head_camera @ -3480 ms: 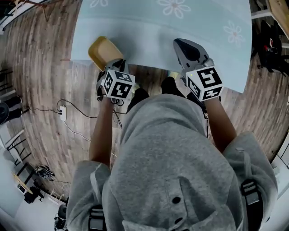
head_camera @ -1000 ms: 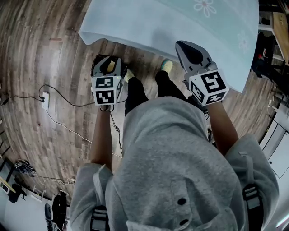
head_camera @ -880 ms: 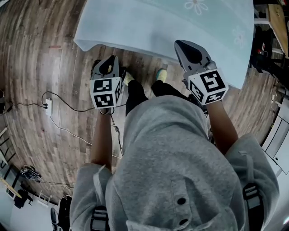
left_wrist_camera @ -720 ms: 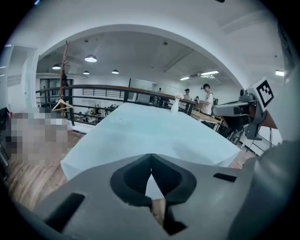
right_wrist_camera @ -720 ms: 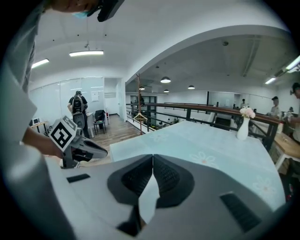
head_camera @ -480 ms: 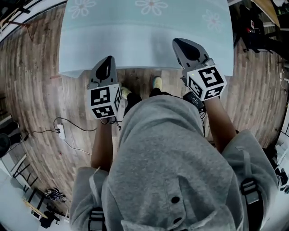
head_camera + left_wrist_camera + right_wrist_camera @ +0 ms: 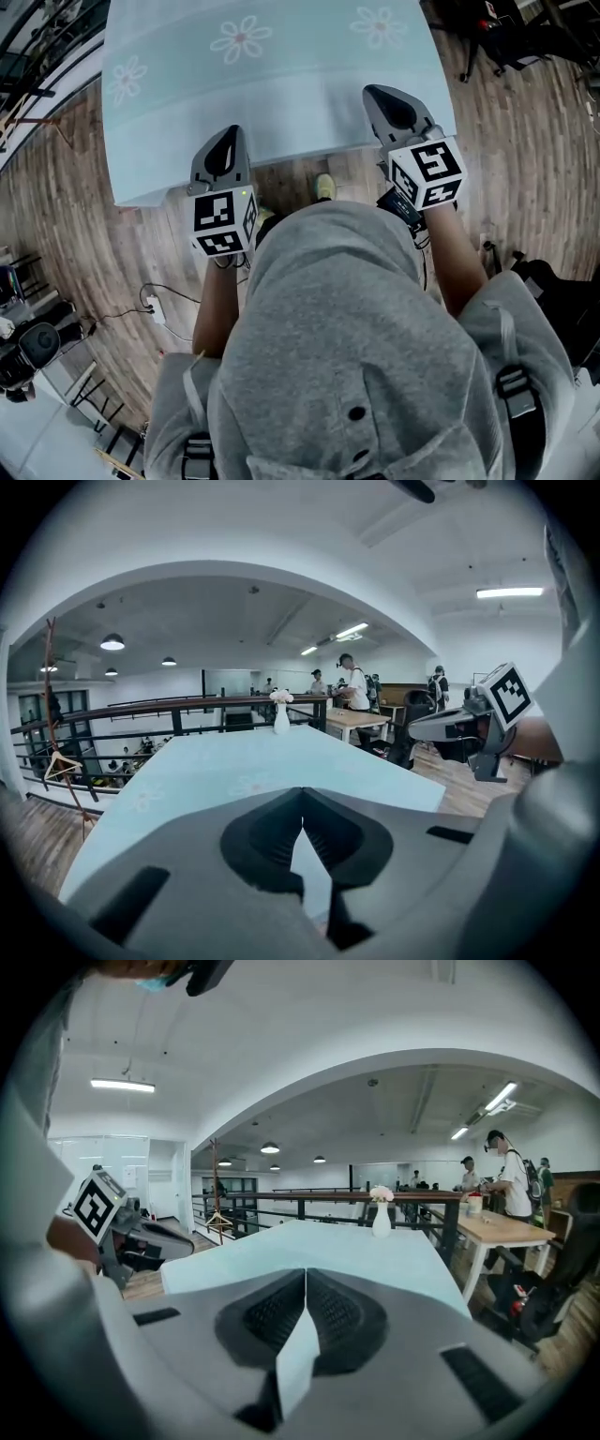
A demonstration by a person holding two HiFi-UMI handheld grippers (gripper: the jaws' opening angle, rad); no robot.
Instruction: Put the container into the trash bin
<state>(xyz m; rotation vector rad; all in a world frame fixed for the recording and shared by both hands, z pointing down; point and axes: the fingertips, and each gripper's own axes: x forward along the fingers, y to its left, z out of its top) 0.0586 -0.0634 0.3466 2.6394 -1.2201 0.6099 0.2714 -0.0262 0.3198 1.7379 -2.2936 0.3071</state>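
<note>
The right tool (image 7: 305,1274), jaws together, faces a blue-clothed table (image 7: 328,1244) bearing a vase (image 7: 381,1220).

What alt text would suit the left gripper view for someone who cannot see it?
The left gripper fills the foreground, its dark jaws shut and empty. Beyond it stretches a pale blue table with a white vase at its far end, and the right gripper hangs at the right.
</note>
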